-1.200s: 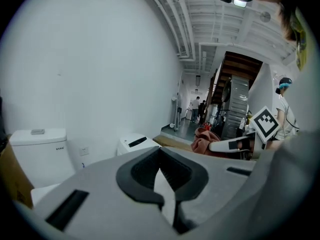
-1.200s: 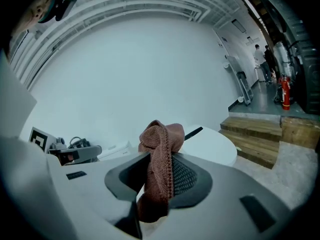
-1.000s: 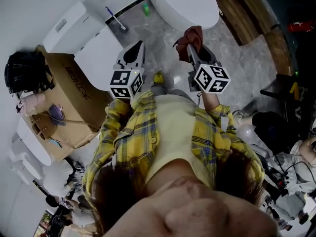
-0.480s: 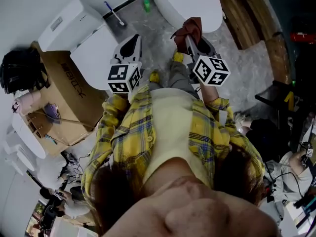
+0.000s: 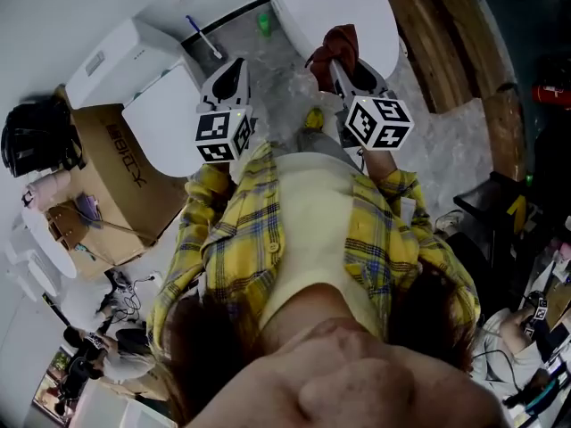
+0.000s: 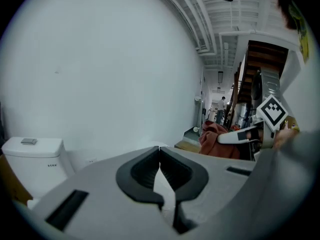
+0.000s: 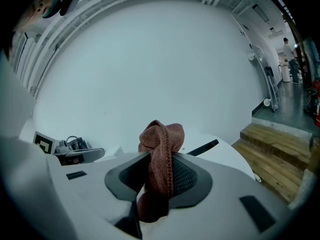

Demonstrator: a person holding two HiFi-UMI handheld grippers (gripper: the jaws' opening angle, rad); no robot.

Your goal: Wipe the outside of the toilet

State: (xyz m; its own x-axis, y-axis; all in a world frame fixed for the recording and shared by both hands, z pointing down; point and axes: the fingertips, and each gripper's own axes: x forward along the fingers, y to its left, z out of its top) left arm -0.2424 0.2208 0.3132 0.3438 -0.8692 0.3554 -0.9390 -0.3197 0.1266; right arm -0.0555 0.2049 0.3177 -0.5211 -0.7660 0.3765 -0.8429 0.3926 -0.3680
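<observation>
A white toilet (image 5: 343, 12) with its lid down stands at the top of the head view. My right gripper (image 5: 334, 61) is shut on a reddish-brown cloth (image 5: 335, 45), held at the toilet's front edge; whether cloth and toilet touch I cannot tell. In the right gripper view the cloth (image 7: 161, 144) bunches up between the jaws of the gripper (image 7: 159, 160), with the toilet lid (image 7: 227, 159) just behind. My left gripper (image 5: 234, 77) hovers left of it, shut and empty; its jaws meet at the tips (image 6: 160, 156). From there the cloth (image 6: 215, 140) shows at the right.
A second white toilet (image 5: 143, 78) stands at the left, its tank (image 6: 32, 159) in the left gripper view. Beside it are a cardboard box (image 5: 125, 181) and a black bag (image 5: 36, 136). A toilet brush (image 5: 205, 36) and a green bottle (image 5: 265, 23) stand by the wall. Wooden steps (image 5: 451, 52) run along the right.
Both grippers and the person have moved forward toward the toilet. The cloth now sits at the toilet's front edge. Both grippers stay as they were, the right still holding the cloth.
</observation>
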